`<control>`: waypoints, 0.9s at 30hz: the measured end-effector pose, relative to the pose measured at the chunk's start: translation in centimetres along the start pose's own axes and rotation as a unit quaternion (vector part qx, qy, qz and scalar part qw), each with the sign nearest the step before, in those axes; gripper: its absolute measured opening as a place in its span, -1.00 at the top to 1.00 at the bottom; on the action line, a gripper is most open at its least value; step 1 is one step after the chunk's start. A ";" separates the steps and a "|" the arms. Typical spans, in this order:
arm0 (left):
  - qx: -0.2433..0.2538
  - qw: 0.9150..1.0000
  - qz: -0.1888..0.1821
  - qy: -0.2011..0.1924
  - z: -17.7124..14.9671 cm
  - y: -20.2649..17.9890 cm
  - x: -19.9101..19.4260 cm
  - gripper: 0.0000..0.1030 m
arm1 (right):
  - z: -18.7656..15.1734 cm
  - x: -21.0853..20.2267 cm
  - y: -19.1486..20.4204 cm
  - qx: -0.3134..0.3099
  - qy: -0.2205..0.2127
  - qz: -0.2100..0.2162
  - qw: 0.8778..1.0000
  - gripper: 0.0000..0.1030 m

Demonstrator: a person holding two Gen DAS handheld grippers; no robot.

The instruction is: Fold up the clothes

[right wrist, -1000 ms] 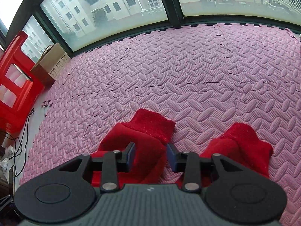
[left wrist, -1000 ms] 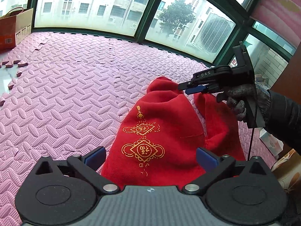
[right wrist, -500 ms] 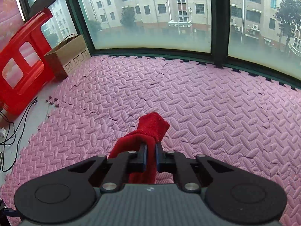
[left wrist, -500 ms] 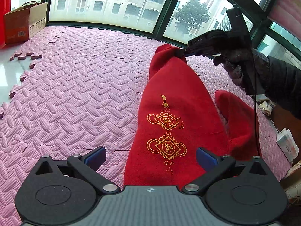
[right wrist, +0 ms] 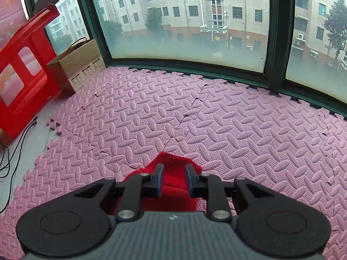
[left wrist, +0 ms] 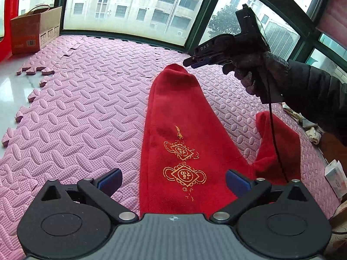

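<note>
Cardboard box (left wrist: pixel 35 32) sits far left by the window, on the edge of the pink foam floor mat (left wrist: pixel 86 108). Left gripper (left wrist: pixel 173 181) is spread wide, jaws empty, low over the near end of the red garment (left wrist: pixel 180 130). Garment lies on the mat as a long strip running away from the camera, gold embroidery (left wrist: pixel 183 162) facing up, second red lobe off to the right. Right gripper (left wrist: pixel 196 61), held in a gloved hand (left wrist: pixel 256 71), sits just past the garment's far tip, apart from it. In the right wrist view the right gripper (right wrist: pixel 173 181) is partly parted, nothing clamped; red cloth shows beneath between the fingers. Red plastic stool (right wrist: pixel 23 69) and box at left there.
</note>
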State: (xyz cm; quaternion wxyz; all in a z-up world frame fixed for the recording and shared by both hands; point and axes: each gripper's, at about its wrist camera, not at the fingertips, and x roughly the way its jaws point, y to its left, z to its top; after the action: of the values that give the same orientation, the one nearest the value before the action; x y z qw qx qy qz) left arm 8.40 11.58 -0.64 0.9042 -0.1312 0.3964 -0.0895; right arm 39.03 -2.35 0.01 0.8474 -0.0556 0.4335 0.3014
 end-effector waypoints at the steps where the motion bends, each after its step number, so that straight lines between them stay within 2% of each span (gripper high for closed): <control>1: 0.002 1.000 -0.003 0.001 0.0 -0.1 0.1 -1.00 | -0.2 0.5 0.5 -0.010 0.006 0.001 1.000 0.59; 5: 0.003 1.000 -0.012 0.011 -0.1 -0.4 0.7 -1.00 | -0.6 3.2 2.4 -0.044 0.027 -0.026 0.998 0.57; 7: 0.003 1.000 -0.013 0.017 -0.3 -0.5 0.9 -1.00 | -0.7 4.6 2.9 -0.057 0.035 -0.044 0.997 0.50; 9: 0.004 1.000 -0.012 0.025 -0.5 -0.5 1.2 -1.00 | -0.8 5.4 3.1 -0.067 0.031 -0.055 0.996 0.29; 12: 0.006 0.999 -0.012 0.037 -0.9 -0.6 1.6 -1.00 | -0.1 5.3 2.8 -0.059 0.035 -0.053 0.996 0.26; 20: 0.002 1.000 -0.002 0.020 -0.4 -0.7 0.9 -1.00 | -0.4 -0.4 2.9 -0.064 0.045 -0.017 0.997 0.24; 24: 0.005 1.000 -0.003 0.013 -0.3 -1.3 0.6 -1.00 | -1.7 -4.5 2.7 -0.080 0.038 -0.016 0.996 0.22; 27: 0.012 1.000 -0.008 0.009 -0.3 -2.2 0.3 -1.00 | -3.3 -7.5 0.9 -0.074 0.030 -0.038 0.996 0.22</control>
State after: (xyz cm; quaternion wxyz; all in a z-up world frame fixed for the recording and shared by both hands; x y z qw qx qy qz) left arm 8.27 9.38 -0.41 0.9015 -0.1231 0.4020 -0.1026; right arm 32.84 -6.24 3.87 0.8385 -0.1432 0.4330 0.2984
